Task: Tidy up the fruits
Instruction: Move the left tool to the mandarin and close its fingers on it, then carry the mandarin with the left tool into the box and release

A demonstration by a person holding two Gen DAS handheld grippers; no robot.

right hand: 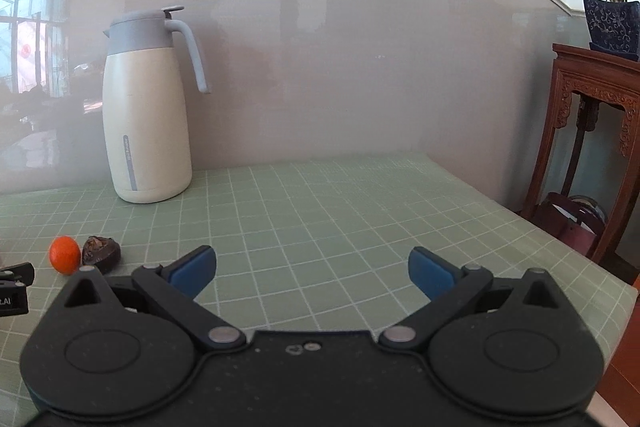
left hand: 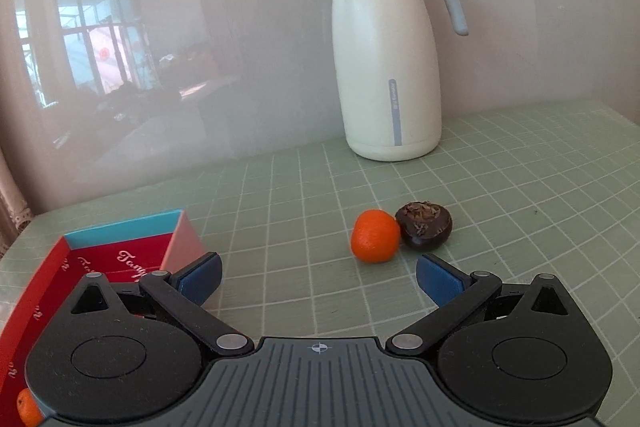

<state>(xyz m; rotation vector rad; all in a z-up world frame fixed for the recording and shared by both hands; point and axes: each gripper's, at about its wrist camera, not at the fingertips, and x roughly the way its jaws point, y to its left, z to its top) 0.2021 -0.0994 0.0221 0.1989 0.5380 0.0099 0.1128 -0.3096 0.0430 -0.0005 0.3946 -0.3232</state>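
Fruits, 1 small orange (left hand: 375, 235) touching a dark brown one (left hand: 425, 230) at its 3 o'clock, look light and firm; the spread-open left gripper (left hand: 318, 277) should pinch the orange's middle, right gripper (right hand: 311, 269) also open.

A: What fruit is sitting out on the mat?

B: A small orange tangerine (left hand: 375, 235) is resting there, touching a dark brown, wrinkled round fruit (left hand: 425, 230) on its right.

A: And the box?

B: The red box (left hand: 120, 253) is lying open at left, with another tangerine (left hand: 28, 411) showing at its near edge.
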